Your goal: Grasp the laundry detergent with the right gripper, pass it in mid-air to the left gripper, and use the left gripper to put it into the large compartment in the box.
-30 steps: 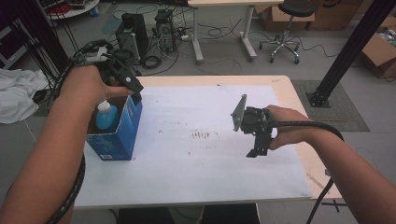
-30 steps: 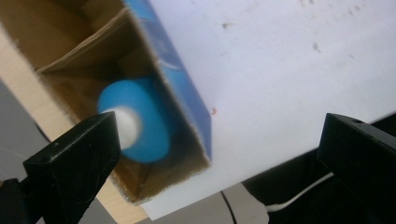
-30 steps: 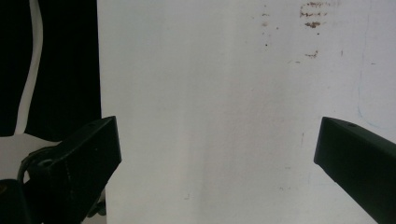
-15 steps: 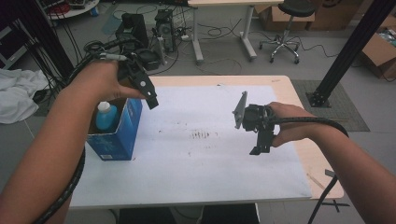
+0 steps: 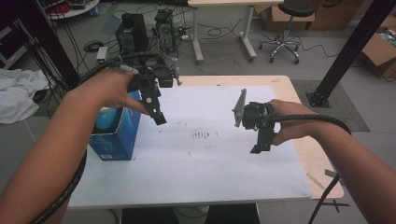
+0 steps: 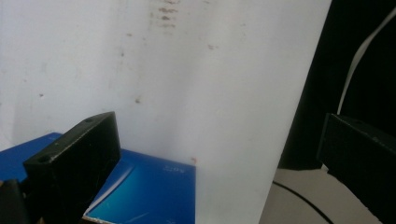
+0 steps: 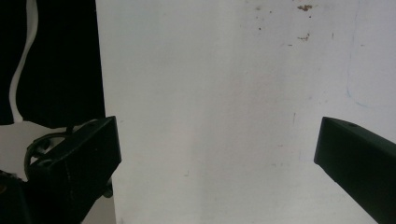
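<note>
A blue box (image 5: 119,137) stands open at the left edge of the white sheet (image 5: 205,158), with a light blue bottle (image 5: 105,117) upright inside it. My left gripper (image 5: 159,119) hangs just right of the box, above the sheet, pointing down. Its jaws are wide apart with nothing between them. In the left gripper view the left gripper (image 6: 217,140) looks down at the sheet (image 6: 187,70) and a corner of the box (image 6: 149,186). My right gripper (image 5: 259,147) hovers over the sheet's right half. The right gripper (image 7: 217,140) is open and empty above bare sheet (image 7: 219,93).
The wooden table (image 5: 303,154) shows past the sheet on the right. On the floor behind stand computer towers (image 5: 135,30), cables and an office chair (image 5: 285,28). A black frame post (image 5: 350,51) rises at the right, and a white cloth (image 5: 16,93) lies at the left.
My left gripper has risen from over the bottle in the box and moved right, out above the sheet. The right gripper has drifted slightly right and down.
</note>
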A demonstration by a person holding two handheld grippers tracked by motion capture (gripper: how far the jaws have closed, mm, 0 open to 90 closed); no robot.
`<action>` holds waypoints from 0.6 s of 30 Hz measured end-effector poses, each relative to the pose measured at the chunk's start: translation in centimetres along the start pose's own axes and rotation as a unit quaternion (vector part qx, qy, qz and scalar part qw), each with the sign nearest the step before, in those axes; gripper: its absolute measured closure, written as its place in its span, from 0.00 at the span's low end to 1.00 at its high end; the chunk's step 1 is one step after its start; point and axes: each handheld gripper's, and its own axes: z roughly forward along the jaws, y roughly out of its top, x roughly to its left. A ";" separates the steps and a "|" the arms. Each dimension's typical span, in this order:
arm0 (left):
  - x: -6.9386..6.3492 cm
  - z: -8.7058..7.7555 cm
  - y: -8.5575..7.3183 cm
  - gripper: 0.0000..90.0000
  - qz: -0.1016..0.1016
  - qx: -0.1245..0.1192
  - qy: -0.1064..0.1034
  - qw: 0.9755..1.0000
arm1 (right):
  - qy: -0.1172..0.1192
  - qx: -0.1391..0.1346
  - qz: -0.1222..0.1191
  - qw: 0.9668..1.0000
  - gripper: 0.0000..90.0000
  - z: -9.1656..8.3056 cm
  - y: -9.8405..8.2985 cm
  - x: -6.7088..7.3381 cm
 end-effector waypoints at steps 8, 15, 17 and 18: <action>-1.3 0.9 0.7 0.00 0.035 0.023 -0.009 0.999 | -0.002 0.003 0.001 1.000 0.00 -0.1 0.0 -0.2; -2.0 1.7 0.9 0.00 0.044 0.039 -0.013 0.998 | -0.006 0.007 0.001 1.000 0.00 -0.1 -0.2 -0.3; -2.0 1.6 1.0 0.00 0.044 0.040 -0.012 0.998 | -0.006 0.007 0.003 1.000 0.00 -0.1 -0.3 -0.3; -2.0 1.5 1.0 0.00 0.046 0.037 -0.011 0.998 | -0.006 0.007 0.003 1.000 0.00 -0.1 -0.3 -0.3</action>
